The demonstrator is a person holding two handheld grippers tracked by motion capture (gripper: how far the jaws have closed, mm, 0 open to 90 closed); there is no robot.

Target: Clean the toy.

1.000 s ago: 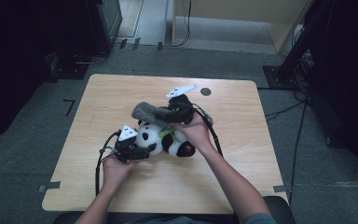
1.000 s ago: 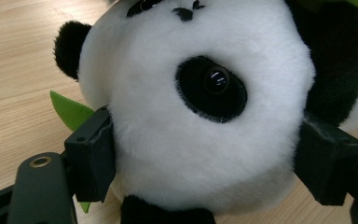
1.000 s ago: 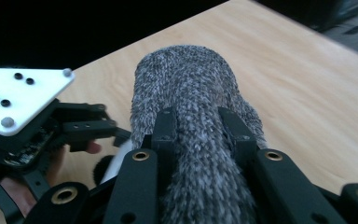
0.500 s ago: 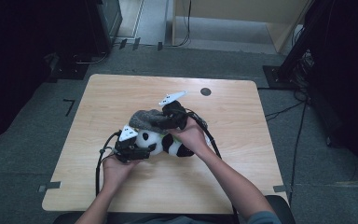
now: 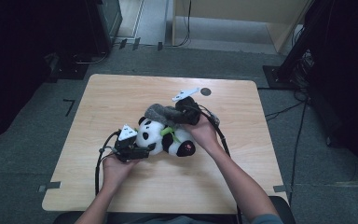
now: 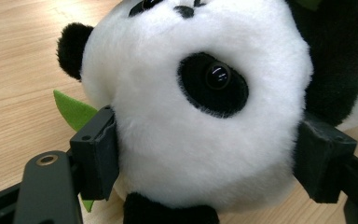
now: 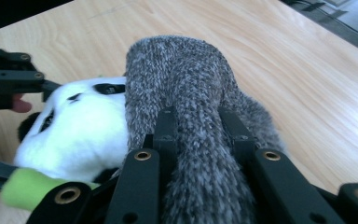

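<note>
A black-and-white panda plush (image 5: 161,136) lies on the wooden table (image 5: 121,93) with a green felt leaf (image 5: 168,132) at its chest. My left gripper (image 5: 142,150) is shut on the panda's head (image 6: 200,107), one black pad (image 6: 95,154) pressed into each side of the white fur. A grey knitted cloth (image 5: 160,112) lies over the panda's far side. My right gripper (image 5: 181,113) is shut on it, and the grey knitted cloth (image 7: 186,93) runs out between the two jaws. The panda's white head (image 7: 84,126) shows to the cloth's left.
A small dark round mark (image 5: 205,91) sits on the table near its far edge. Bare wood surrounds the plush on all sides. Dark equipment and cables stand on the floor around the table.
My right gripper has shifted a little over the panda with the grey cloth still in it, first left and then back right. The left gripper has kept its hold on the head.
</note>
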